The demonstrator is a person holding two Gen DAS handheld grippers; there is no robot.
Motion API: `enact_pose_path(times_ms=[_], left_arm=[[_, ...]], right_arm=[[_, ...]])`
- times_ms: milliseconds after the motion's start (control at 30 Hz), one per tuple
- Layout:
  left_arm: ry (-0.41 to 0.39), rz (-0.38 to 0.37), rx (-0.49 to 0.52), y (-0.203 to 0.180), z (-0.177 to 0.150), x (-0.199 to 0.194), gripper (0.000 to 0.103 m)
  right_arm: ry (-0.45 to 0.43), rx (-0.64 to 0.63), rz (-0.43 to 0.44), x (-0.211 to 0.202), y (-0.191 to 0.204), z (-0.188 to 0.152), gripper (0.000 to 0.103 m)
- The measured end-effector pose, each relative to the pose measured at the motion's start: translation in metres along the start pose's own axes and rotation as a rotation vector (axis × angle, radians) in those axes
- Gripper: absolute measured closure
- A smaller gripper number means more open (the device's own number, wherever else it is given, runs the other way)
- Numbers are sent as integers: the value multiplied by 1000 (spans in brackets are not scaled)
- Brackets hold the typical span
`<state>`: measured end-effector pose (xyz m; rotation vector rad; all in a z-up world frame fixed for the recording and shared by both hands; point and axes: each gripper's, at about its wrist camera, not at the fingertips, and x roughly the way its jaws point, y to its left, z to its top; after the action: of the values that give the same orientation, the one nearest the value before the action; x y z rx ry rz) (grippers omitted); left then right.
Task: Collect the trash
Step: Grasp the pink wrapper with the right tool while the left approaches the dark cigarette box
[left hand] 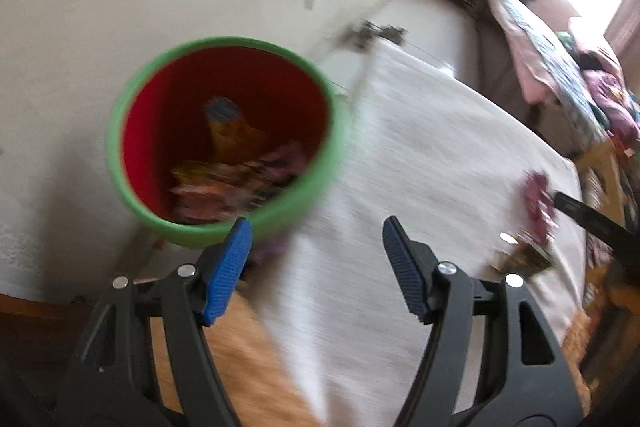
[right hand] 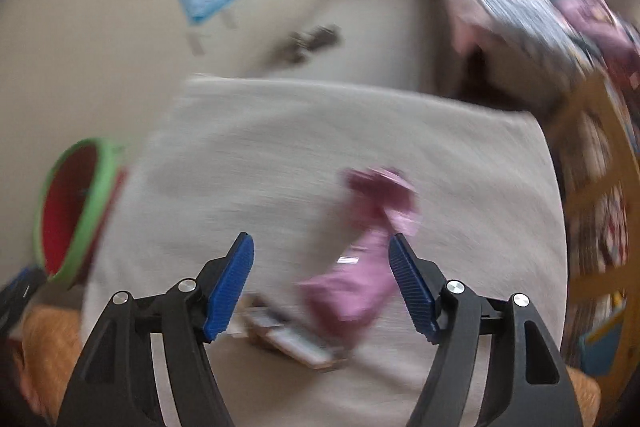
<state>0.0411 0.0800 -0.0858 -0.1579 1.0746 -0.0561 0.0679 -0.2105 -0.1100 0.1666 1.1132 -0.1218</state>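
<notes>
Trash lies in two places: crumpled wrappers [left hand: 236, 183] sit at the bottom of a bin [left hand: 132, 187] with a green rim and red inside, at centre left of the left wrist view, and a pink wrapper [right hand: 360, 279] lies on the white-covered surface [right hand: 280, 147], low and right of centre in the right wrist view. Just below the pink wrapper, a flat brownish packet [right hand: 292, 341] also rests on the surface, too blurred to read. The left hand-held gripper [left hand: 317, 259] is released, its blue pads wide apart and nothing between them, with the left pad overlapping the bin's near rim in the frame. The right hand-held gripper [right hand: 321, 275] is likewise released and grasps nothing; the pink wrapper shows in the gap between its pads, nearer the right one. In the right wrist view the bin stands at the left edge of the frame, beside the surface.
</notes>
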Motion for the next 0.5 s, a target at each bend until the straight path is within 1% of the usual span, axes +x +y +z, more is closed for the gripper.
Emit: enact_pose_path(times_ms=[67, 100, 133, 167, 200, 233, 267, 300, 367, 433, 500], left_arm=[[32, -46, 32, -23, -5, 2, 37], [45, -62, 46, -32, -6, 3, 35], [59, -80, 63, -44, -8, 3, 34], [73, -99, 75, -55, -10, 4, 34], [86, -117, 82, -63, -11, 5, 33], [102, -142, 92, -74, -11, 6, 32], [118, -164, 103, -85, -13, 8, 32], [135, -182, 115, -97, -14, 10, 31], [167, -205, 128, -115, -19, 16, 31], [206, -233, 133, -130, -23, 24, 31], [237, -241, 139, -146, -26, 33, 31]], right_arm=[[43, 30, -3, 16, -12, -2, 35], [62, 38, 6, 22, -15, -4, 35], [86, 41, 19, 31, -15, -7, 37], [104, 39, 28, 36, -16, -10, 41], [118, 36, 42, 40, -17, -12, 54], [118, 38, 55, 40, -19, -15, 73], [116, 43, 73, 38, -22, -17, 79], [107, 48, 99, 34, -25, -18, 83], [68, 50, 124, 21, -32, -25, 85], [18, 39, 124, 4, -41, -30, 86], [-12, 39, 114, -9, -54, -37, 86]])
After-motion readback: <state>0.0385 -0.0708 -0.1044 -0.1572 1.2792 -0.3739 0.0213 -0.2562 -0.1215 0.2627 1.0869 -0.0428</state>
